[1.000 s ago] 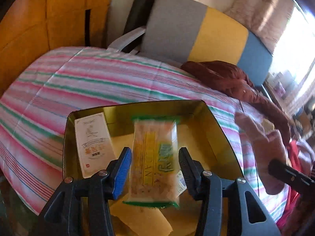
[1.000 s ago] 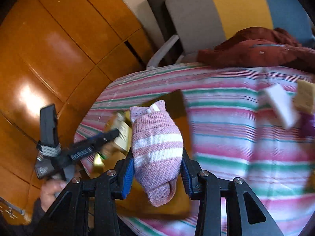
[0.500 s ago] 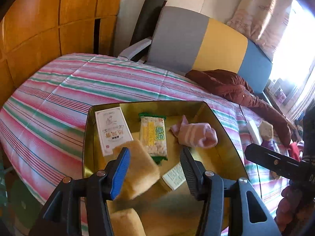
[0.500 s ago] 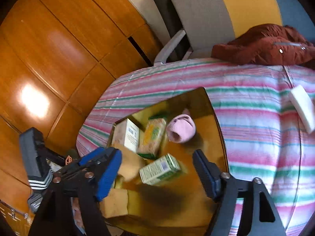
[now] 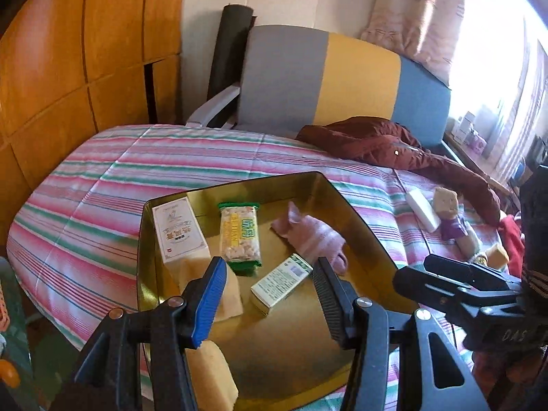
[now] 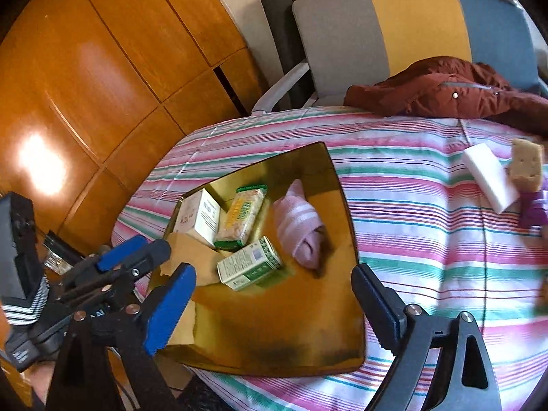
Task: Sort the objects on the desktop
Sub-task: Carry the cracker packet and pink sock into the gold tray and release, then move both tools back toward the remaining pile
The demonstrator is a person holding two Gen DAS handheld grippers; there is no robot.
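1. Left gripper (image 5: 270, 303): I held it over the near half of the tray, jaws apart, nothing between them. I judged it idle above the drop zone, free for the next pick.

2. Right gripper (image 6: 270, 315): jaws spread wide and empty, also above the tray's near edge. In the left view its body (image 5: 459, 291) sat at 3 o'clock of my left jaws.

3. Gold tray (image 6: 301, 349): lay on the striped cloth (image 6: 428, 250) as the collecting bin; its raised walls kept the sorted items from sliding off.

4. Contents, near to far from the right gripper:
- yellow sponge (image 5: 209, 373), at the near left corner, a second sponge piece (image 5: 229, 294) just beyond it;
- green-and-white box (image 6: 250, 263), on its side, at 12 o'clock;
- pink sock (image 6: 301, 233), rolled, at 1 o'clock, just beyond the box;
- snack packet (image 6: 243, 215), leaning on the white box (image 6: 200, 217), at 11 o'clock near the far wall.

5. Unsorted items, well apart from the tray at 2 o'clock of the right gripper: white block (image 6: 488, 179), touching a small doll (image 6: 527, 178) in purple. I judged these the next targets.

6. Background: brown jacket (image 6: 445, 92), draped at the cloth's far edge against a striped chair (image 6: 376, 24).
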